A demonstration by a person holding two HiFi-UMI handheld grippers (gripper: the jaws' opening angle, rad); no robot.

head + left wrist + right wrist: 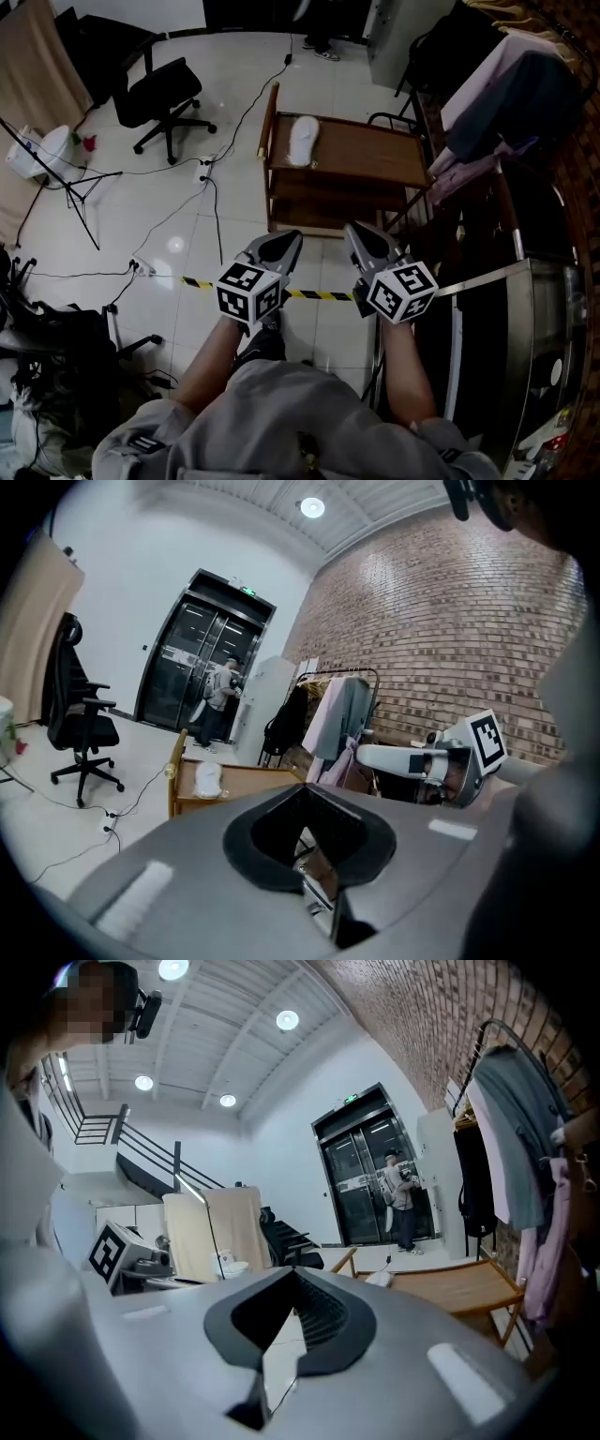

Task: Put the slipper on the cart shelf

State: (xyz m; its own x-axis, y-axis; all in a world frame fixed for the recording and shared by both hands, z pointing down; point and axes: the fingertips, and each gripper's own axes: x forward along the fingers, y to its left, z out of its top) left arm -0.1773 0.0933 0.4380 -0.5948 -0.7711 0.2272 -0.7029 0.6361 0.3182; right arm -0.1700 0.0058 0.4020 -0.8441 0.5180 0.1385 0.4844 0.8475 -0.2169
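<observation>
A white slipper lies on the top shelf of the wooden cart, at its far left end. Both grippers hover side by side in front of the cart, well short of it. My left gripper is shut with nothing in it, and so is my right gripper. The left gripper view looks past the closed left gripper to the slipper on the cart. In the right gripper view the closed right gripper points toward the cart and the slipper.
A clothes rack hung with garments stands right of the cart. A black office chair is far left, with cables and a stand on the floor. Yellow-black tape crosses the tiles. A person stands by the dark doors.
</observation>
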